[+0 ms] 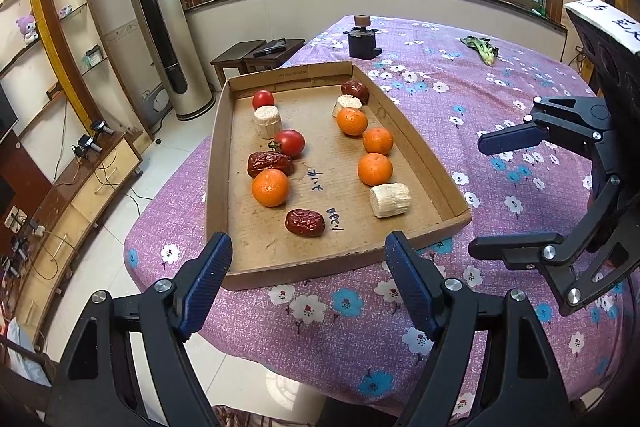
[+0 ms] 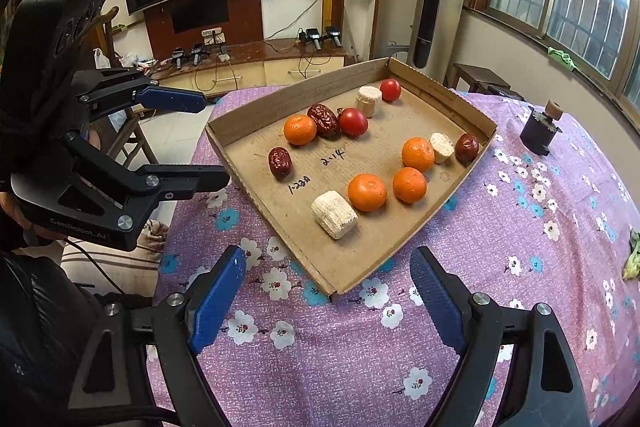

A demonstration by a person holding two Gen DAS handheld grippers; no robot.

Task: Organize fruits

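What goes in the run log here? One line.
left gripper: open, empty | right gripper: open, empty | shallow brown cardboard tray: fruits unsorted

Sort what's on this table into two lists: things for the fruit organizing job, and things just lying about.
For the job:
cardboard tray
oranges
tomatoes
red dates
white chunks

Lying about:
dark block with a spool
green leafy scrap

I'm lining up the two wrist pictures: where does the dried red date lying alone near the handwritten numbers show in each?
Left wrist view: the lone date lies low in the cardboard tray, near its front wall, just left of the handwriting.
Right wrist view: the same date lies at the tray's left side, above the handwriting.
Shared landmark: the orange touching another date.
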